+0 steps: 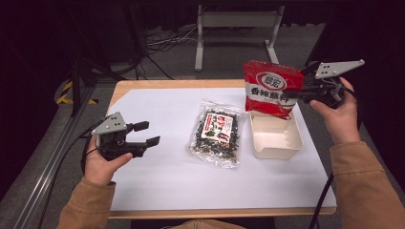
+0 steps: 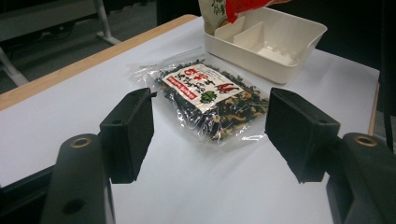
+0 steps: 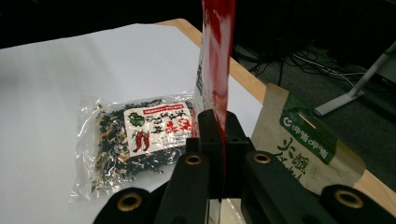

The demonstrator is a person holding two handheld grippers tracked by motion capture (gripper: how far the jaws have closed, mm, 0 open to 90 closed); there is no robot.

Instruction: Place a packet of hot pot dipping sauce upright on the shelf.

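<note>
Right gripper pinches edge of red snack bag, bag hanging above white tray at 3 o'clock on table. Left gripper at 9 o'clock, jaws wide, holding nothing. Clear seaweed packet flat at centre.

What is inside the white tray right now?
The white tray shows bare dividers and nothing lying in its open part. The red bag, held by the right tool, hangs over its far end and hides that corner.

High view overhead — gripper views low, sharing the clear packet.
</note>
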